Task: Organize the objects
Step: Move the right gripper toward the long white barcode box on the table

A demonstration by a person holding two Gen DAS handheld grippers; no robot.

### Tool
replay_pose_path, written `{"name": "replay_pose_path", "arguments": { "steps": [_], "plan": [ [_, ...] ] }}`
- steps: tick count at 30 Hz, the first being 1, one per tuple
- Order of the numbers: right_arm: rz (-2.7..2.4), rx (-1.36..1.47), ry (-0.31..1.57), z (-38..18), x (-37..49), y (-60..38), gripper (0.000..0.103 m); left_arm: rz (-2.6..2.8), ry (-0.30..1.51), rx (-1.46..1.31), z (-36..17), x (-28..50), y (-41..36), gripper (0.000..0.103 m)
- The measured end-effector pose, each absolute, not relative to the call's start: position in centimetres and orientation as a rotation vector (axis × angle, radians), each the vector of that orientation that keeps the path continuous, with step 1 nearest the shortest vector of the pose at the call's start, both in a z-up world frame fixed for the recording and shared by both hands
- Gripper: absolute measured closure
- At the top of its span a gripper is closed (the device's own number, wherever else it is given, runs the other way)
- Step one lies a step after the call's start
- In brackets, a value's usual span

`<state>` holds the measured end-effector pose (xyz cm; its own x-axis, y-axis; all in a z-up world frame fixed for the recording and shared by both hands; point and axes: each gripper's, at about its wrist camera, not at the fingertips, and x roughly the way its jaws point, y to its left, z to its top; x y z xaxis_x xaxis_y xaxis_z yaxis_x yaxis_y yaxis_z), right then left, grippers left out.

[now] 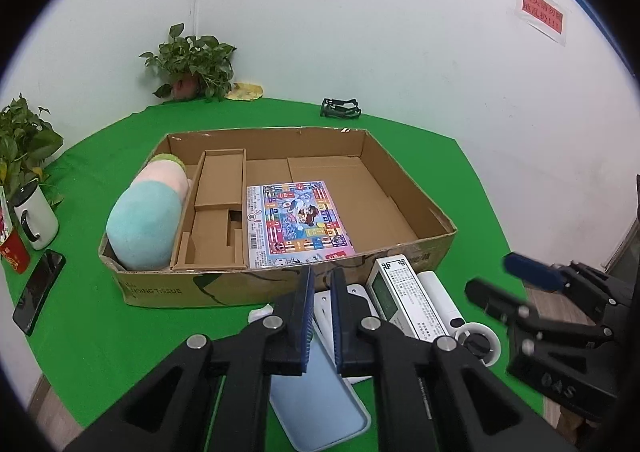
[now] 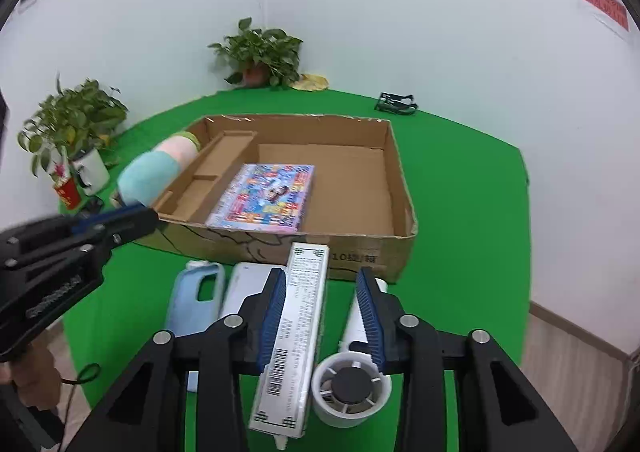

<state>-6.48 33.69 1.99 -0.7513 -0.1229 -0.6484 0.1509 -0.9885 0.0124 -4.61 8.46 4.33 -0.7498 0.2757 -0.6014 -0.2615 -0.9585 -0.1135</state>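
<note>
Both cameras sit low over the near edge of the green table (image 1: 100, 332), looking forward along their own fingers toward the far corner where the walls meet. The left wrist view looks down closely on the near wall of the cardboard box (image 1: 280, 284). The right wrist view stands further right (and slightly further back). Both share the cardboard box (image 2: 384, 252), the corner plant (image 1: 192, 60) (image 2: 260, 52) and each other's gripper.
</note>
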Motion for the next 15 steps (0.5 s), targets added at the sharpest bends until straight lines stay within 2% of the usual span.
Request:
{"name": "replay_pose_path", "arguments": {
  "steps": [1,2,3,4,15],
  "plan": [
    [-2.807,1.027,0.052,2.1,-6.6,33.8,0.018,2.717,-0.027,-0.91,4.4,-4.4,8.3,0.082],
    [-2.809,1.005,0.037,2.1,-6.3,34.0,0.002,2.726,-0.019,-0.909,4.3,-4.4,8.3,0.067],
    [-2.814,0.966,0.013,2.2,-6.0,34.4,0.0,2.726,-0.016,-0.915,4.3,-4.4,8.2,0.027],
    [-2.814,0.949,-0.001,2.1,-5.9,34.6,0.0,2.723,-0.027,-0.917,4.3,-4.4,8.0,0.006],
    [-2.589,0.972,-0.061,-1.0,-4.2,34.7,0.001,2.657,-0.101,-1.002,2.5,-4.7,7.1,0.006]
  ]
}}
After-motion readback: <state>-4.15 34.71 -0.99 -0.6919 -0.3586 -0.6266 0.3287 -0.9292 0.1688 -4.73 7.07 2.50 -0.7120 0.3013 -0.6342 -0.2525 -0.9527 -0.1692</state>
